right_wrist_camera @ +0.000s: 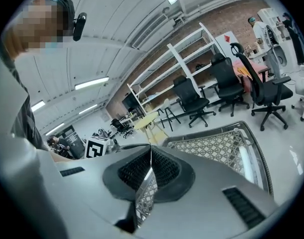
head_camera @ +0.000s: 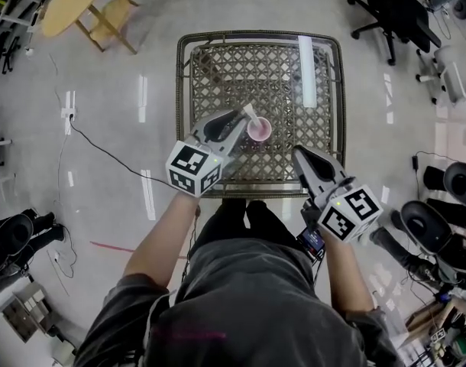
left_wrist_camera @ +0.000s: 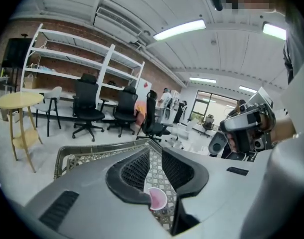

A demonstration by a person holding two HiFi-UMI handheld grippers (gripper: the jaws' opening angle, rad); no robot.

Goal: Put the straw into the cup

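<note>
Leaning in the cup (head_camera: 259, 130), the straw (head_camera: 249, 112) looks delivered, so the left tool (head_camera: 238, 125) gapes empty; the right tool (head_camera: 299, 154) idles, closed on nothing.

Tabletop (head_camera: 210, 75): on the floor, directly before the person.
Cup (head_camera: 259, 130): on the tabletop, about mid-width, toward the near edge.
Straw (head_camera: 250, 113): in the cup, upper end tilted left and away.
Left claw (head_camera: 243, 121): over the tabletop, just left of the cup.
Right claw (head_camera: 297, 153): over the near right part, right of the cup, apart from it.
Round table (head_camera: 69, 2): far left.
Office chair (head_camera: 389, 10): far right.
</note>
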